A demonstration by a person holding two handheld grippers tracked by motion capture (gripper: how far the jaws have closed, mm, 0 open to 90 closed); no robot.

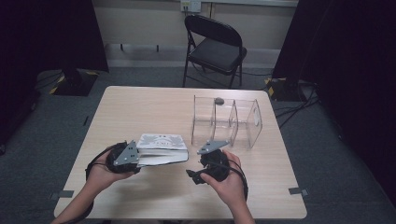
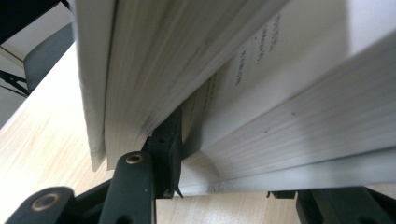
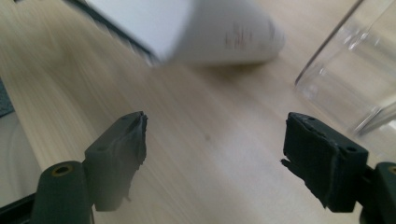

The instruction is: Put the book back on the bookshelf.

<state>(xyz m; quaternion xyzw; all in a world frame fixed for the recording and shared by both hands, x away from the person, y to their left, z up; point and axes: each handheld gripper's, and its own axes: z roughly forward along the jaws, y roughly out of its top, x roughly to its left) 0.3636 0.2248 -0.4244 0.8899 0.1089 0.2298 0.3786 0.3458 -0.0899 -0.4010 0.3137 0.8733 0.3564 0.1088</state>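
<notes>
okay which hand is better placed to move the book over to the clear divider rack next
Left, probably. The left gripper already clamps the book, one jaw between its pages. The right gripper is open over bare table, beside the clear rack.

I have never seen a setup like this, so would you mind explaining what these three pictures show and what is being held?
A person at a wooden table holds a hand-operated gripper in each hand. One picture looks down from above; the other two come from cameras riding on each gripper. The left gripper is clamped on a thick white book, with one jaw slipped between its pages. The right gripper is open and holds nothing. Behind it stands a clear plastic divider rack.
</notes>
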